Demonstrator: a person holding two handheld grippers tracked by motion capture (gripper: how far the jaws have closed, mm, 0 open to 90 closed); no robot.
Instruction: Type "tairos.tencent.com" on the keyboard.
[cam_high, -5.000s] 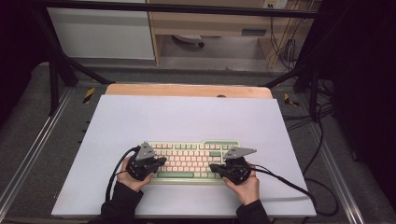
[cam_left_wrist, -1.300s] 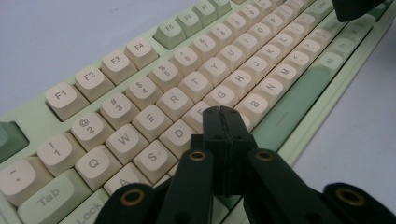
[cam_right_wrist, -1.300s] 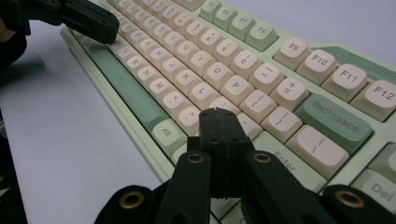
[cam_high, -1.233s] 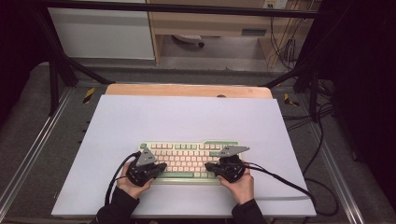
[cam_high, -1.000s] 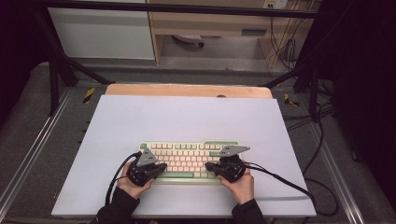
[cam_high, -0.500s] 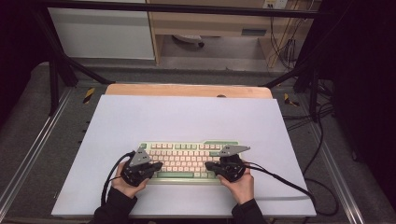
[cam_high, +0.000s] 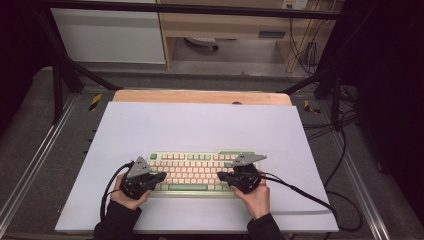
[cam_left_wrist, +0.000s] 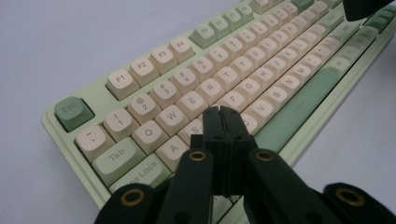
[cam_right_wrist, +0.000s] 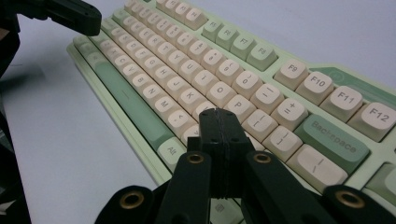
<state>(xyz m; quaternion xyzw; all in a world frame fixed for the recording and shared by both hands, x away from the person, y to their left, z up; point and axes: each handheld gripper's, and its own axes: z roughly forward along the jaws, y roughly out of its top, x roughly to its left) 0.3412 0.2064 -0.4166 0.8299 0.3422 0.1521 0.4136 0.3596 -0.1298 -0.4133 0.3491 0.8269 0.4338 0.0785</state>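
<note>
Pale green keyboard with cream keycaps (cam_high: 200, 170) lies near the front edge of the white desk (cam_high: 200, 125). Left gripper (cam_left_wrist: 219, 112) hangs over the S and D keys (perhaps touching), right gripper (cam_right_wrist: 218, 114) near the semicolon; both jaws pressed together, empty.
</note>
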